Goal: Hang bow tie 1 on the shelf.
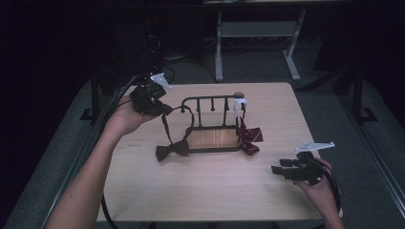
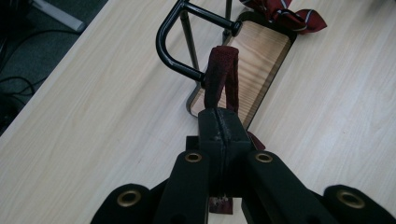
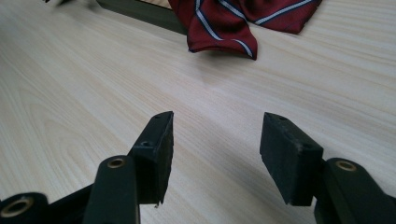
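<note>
— Where do we have the dark bow tie (image 1: 172, 150)?
— Left of the rack (image 1: 213, 125), strap clenched in our left tongs (image 2: 223, 119).
— And our right tongs (image 3: 215, 149)?
— Released, above the bench (image 1: 200, 186), right of the rack.

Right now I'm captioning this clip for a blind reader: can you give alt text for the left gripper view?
The left gripper is clamped shut on a dark red strap over a pale wooden table. Beyond stands a black metal rack with a wood-grain base, and a striped red bow tie behind it.

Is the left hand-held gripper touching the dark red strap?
Touching. The left gripper view shows the left hand-held gripper shut on the dark red strap.
</note>
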Demonstrator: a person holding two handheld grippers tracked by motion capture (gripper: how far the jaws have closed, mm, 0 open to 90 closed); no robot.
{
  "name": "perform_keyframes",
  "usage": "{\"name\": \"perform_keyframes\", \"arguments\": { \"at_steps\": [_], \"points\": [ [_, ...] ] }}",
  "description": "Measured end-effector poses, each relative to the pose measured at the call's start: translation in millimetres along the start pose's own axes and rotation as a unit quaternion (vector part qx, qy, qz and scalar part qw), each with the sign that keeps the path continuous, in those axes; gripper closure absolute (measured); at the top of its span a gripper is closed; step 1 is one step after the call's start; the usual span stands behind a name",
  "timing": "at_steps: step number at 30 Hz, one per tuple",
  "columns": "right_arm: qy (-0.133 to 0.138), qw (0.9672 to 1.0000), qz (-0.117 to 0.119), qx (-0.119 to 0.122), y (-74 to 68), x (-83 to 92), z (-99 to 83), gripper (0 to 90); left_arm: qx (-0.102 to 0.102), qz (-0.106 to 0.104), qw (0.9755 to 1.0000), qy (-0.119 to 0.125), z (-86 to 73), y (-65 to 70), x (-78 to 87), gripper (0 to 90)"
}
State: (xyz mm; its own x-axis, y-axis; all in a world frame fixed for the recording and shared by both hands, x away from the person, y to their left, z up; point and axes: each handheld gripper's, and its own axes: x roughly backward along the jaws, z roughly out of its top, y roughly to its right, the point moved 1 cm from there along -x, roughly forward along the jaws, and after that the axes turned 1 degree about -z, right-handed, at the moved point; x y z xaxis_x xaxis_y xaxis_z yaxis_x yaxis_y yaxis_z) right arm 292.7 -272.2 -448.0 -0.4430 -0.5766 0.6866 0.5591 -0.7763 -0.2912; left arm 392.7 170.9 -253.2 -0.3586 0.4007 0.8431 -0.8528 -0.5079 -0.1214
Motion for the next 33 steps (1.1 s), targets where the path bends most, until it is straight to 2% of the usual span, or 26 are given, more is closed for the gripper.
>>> {"name": "perform_keyframes", "arguments": {
  "at_steps": [9,17,33],
  "points": [
    [0.002,1.0,0.001,0.003,1.2,0.0,-0.2,44.3,-0.002,0.008,0.9999,-0.015,9.8,-6.6,-2.2,89.8],
    [0.002,1.0,0.002,0.002,1.7,0.3,-0.5,44.3,0.013,0.009,0.9997,-0.017,14.2,-16.9,-4.4,89.8],
    [0.003,1.0,0.002,-0.001,3.2,1.9,-0.7,44.4,0.037,0.016,0.9985,-0.037,17.9,-33.1,-14.2,89.7]
  ]
}}
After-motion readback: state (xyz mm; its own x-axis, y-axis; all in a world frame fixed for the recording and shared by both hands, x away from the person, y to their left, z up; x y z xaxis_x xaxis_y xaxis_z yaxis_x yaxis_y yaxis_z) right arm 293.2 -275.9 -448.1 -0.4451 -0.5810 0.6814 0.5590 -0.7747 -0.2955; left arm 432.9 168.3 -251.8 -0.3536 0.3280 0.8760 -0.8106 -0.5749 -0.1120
